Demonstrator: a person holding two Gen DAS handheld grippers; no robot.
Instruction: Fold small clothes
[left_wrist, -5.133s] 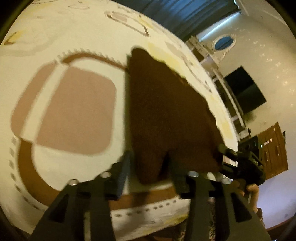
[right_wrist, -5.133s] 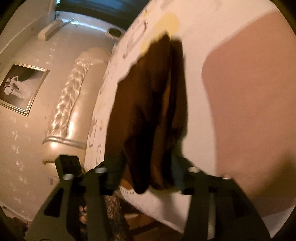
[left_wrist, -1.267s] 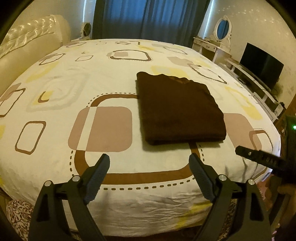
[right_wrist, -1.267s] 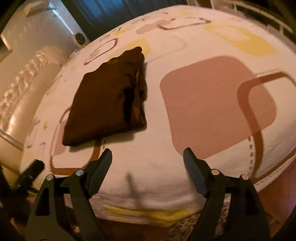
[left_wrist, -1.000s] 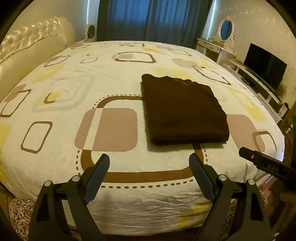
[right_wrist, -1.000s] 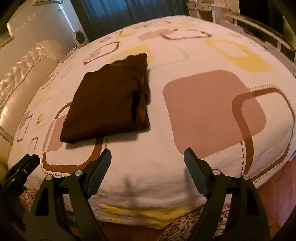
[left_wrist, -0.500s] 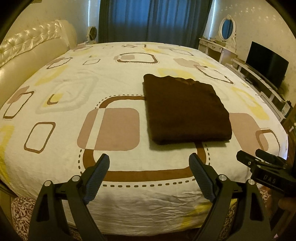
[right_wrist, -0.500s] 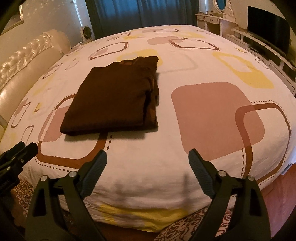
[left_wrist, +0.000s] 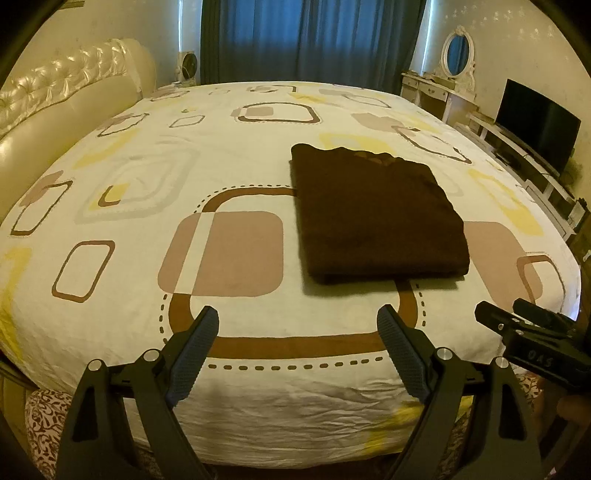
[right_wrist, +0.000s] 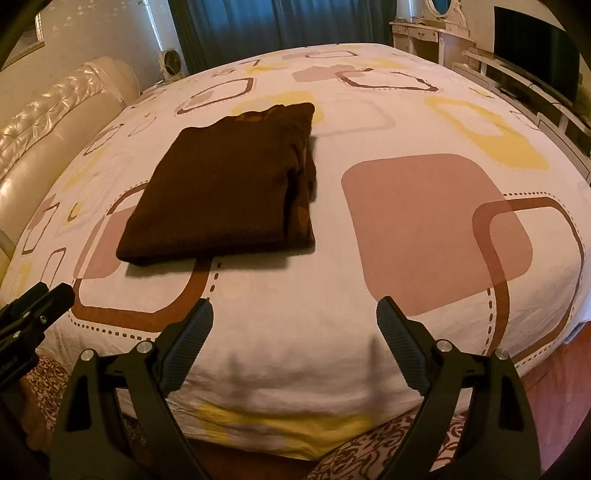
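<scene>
Left gripper (left_wrist: 297, 323): jaws spread wide, nothing between them, poised above the near edge of the bed (left_wrist: 258, 406).
Right gripper (right_wrist: 294, 315): likewise spread wide and empty; its jaws have just been opening a little further, with only bedsheet showing between them. It hangs over the same near edge, to the right of the left one.
Brown garment (left_wrist: 373, 218): folded into a compact rectangle, flat on the patterned sheet, beyond both grippers and touching neither. Seen from the right wrist view, brown garment (right_wrist: 225, 184) shows loose layered edges along its right side, less tidy than the smooth left fold.
Bedroom fittings: cream padded headboard (left_wrist: 74, 85), blue curtains (left_wrist: 310, 37), dark television (left_wrist: 535, 125), dressing table with oval mirror (left_wrist: 458, 55).
Condition: folding appears complete or nearly so.
Risks: a further pinch at the ragged right side could catch only the top layer and peel the stack open; dragging across the soft sheet could skew the rectangle; a closing jaw could snag bedsheet along with cloth.
</scene>
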